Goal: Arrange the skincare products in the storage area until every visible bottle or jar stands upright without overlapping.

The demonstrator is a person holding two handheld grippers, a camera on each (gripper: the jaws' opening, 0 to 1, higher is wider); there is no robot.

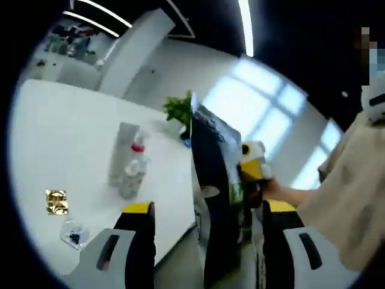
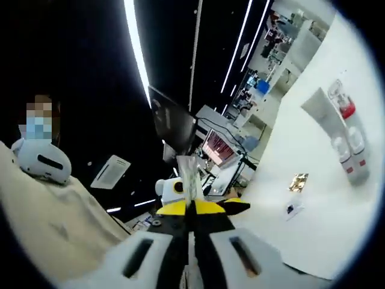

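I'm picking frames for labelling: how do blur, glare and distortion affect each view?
Left gripper view: motion-soft overall, bright window glare top right, the bottles on the white table smeared, horizon rolled. Right gripper view: strongly tilted fisheye, ceiling light strips streak brightly, bottles small near the edge but sharper.

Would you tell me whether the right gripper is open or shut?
Shut: the right gripper has its fingers pressed together on a thin clear sheet.

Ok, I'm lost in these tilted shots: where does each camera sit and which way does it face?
Left gripper view: rides the left claw, facing across the white table at the standing bottles; its jaws are apart.
Right gripper view: rides the right claw, rolled, table at right; its jaws pinch a thin clear item; a beige sleeve shows.
Shared: bottles, gold packet.
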